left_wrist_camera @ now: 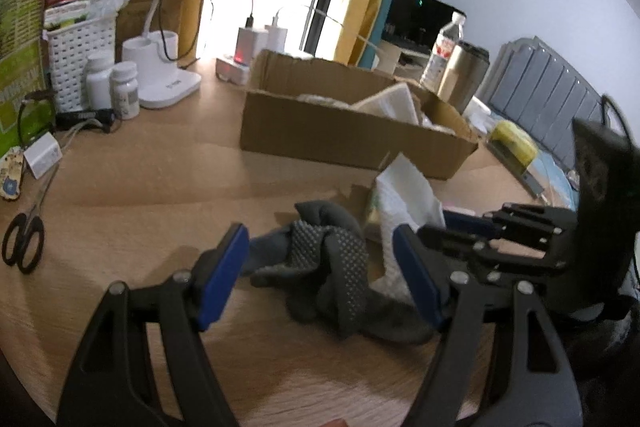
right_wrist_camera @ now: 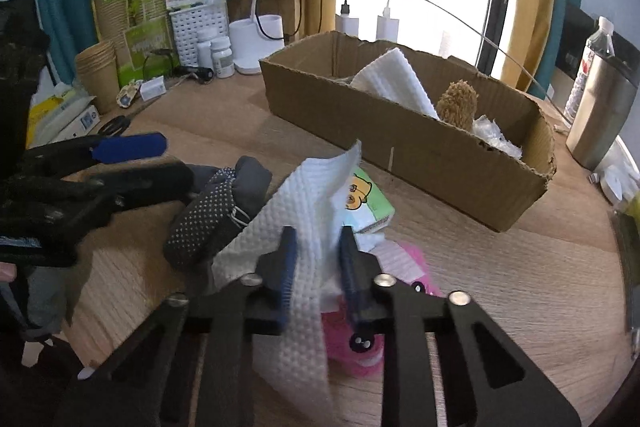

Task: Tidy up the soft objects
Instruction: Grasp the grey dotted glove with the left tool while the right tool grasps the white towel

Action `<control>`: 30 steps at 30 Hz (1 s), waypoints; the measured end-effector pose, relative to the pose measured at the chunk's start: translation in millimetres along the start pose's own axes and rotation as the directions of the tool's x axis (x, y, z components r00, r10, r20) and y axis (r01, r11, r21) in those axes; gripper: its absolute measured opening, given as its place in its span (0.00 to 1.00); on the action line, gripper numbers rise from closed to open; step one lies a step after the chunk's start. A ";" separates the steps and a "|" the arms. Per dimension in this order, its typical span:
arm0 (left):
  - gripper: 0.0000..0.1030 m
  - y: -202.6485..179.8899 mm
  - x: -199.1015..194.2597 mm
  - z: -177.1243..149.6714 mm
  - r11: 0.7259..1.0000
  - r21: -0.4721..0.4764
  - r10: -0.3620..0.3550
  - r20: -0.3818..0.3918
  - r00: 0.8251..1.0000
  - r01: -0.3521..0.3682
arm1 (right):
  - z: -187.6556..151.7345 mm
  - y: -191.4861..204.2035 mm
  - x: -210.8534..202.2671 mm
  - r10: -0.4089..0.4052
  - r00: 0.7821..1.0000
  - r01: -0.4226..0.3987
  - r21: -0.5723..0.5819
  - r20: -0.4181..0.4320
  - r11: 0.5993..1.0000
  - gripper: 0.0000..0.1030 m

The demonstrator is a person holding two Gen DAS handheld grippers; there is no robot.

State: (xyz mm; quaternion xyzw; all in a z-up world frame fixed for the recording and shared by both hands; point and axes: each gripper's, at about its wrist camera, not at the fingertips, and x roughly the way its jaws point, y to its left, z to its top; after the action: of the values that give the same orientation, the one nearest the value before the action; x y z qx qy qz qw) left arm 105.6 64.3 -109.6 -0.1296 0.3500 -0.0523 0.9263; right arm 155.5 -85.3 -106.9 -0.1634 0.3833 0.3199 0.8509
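Note:
A crumpled grey dotted glove (left_wrist_camera: 332, 263) lies on the wooden table between the open blue-padded fingers of my left gripper (left_wrist_camera: 320, 259); it also shows in the right wrist view (right_wrist_camera: 216, 215). My right gripper (right_wrist_camera: 318, 267) is shut on a white embossed paper towel (right_wrist_camera: 304, 211), lifted off the table. The towel shows in the left wrist view (left_wrist_camera: 404, 203) beside the right gripper (left_wrist_camera: 472, 223). A pink plush (right_wrist_camera: 356, 339) and a small tissue pack (right_wrist_camera: 364, 199) lie under the towel. The cardboard box (right_wrist_camera: 420, 147) holds a folded white cloth (right_wrist_camera: 392, 79), a brown sponge (right_wrist_camera: 458, 103) and crumpled plastic.
Behind the box stand a steel tumbler (right_wrist_camera: 600, 107) and a water bottle (right_wrist_camera: 592, 55). At the left are scissors (left_wrist_camera: 24, 239), pill bottles (left_wrist_camera: 112, 87), a white basket (left_wrist_camera: 80, 55), a lamp base (left_wrist_camera: 168, 75), paper cups (right_wrist_camera: 96, 71) and chargers with cables.

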 end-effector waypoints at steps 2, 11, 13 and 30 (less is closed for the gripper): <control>0.73 -3.5 5.6 -1.3 1.000 0.010 0.008 -0.021 1.000 -0.008 | -1.6 -2.0 -4.1 -0.002 1.000 0.002 0.000 0.015 1.000 0.08; 0.73 -11.9 24.5 -2.3 0.997 0.051 0.063 -0.091 0.994 -0.059 | 4.2 -21.9 -33.0 -0.023 0.992 0.019 0.033 0.121 0.999 0.05; 0.72 -12.6 26.7 -2.7 0.996 0.058 0.073 -0.101 0.992 -0.067 | 4.6 -25.7 -36.5 -0.029 0.991 0.024 0.041 0.132 0.999 0.05; 0.29 -21.8 27.9 -8.1 0.996 0.087 0.031 -0.125 0.992 -0.020 | -9.2 -19.2 -7.6 0.015 1.000 -0.017 0.057 0.025 0.998 0.63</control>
State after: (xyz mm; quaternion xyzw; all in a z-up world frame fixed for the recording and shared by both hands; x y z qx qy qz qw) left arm 121.0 36.5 -127.0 -0.0817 0.4069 -0.0633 0.9076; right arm 159.5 -107.5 -106.5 -0.1323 0.3832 0.3176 0.8572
